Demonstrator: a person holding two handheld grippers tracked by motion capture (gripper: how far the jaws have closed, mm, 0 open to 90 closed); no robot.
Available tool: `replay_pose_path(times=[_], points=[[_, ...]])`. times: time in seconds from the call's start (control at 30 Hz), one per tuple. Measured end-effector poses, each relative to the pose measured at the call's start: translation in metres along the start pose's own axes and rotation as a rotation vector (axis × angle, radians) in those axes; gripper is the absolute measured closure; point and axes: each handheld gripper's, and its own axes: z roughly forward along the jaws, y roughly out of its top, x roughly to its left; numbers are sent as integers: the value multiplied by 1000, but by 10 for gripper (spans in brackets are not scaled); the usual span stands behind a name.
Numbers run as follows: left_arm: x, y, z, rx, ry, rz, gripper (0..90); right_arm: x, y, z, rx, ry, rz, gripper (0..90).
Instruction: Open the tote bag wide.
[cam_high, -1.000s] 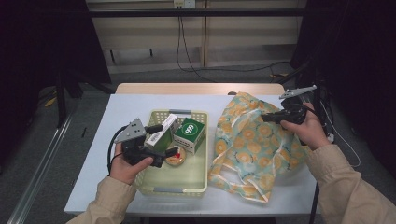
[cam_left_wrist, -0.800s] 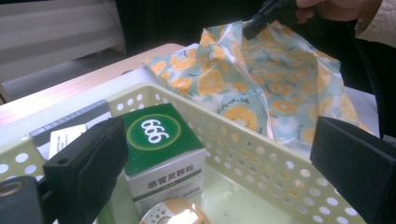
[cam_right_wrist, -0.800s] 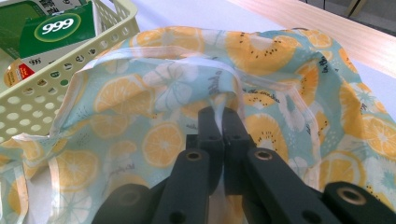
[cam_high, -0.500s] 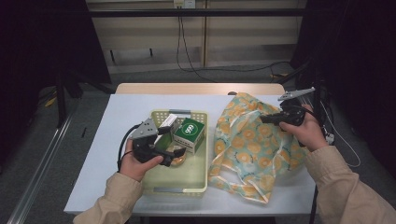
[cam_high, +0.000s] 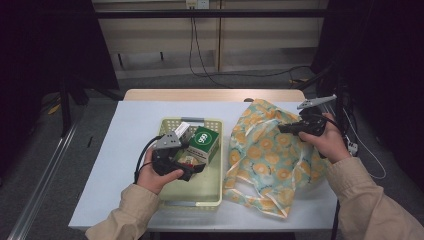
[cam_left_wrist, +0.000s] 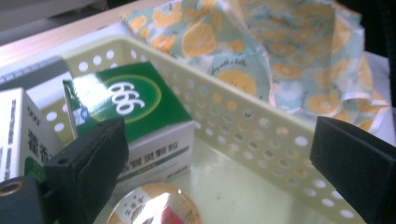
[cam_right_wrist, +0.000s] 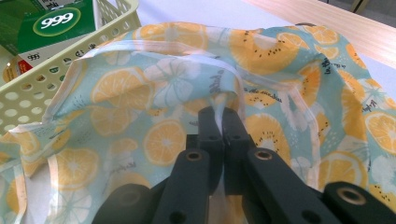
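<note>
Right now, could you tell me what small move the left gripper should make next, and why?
Probably lower the open left gripper onto the round tin just below its jaws in the basket and close. The right gripper holds the bag pinched.

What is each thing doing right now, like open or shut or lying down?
Left gripper: open, over the basket.
Right gripper: shut on the bag's handle.
Orange-print bag: crumpled, one side lifted.
Yellow basket: upright on the table.
Green box: lying in the basket.
</note>
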Motion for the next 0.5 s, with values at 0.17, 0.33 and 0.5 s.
replay_pose_path(times=[0.17, 0.33, 0.5], points=[[0, -3, 5, 50, -5, -12, 41, 1, -1, 0, 2, 3, 2, 895], [0, -8, 12, 106, 3, -20, 42, 1, -1, 0, -2, 4, 1, 895], [2, -14, 17, 144, 41, 7, 38, 1, -3, 2, 6, 7, -1, 895]])
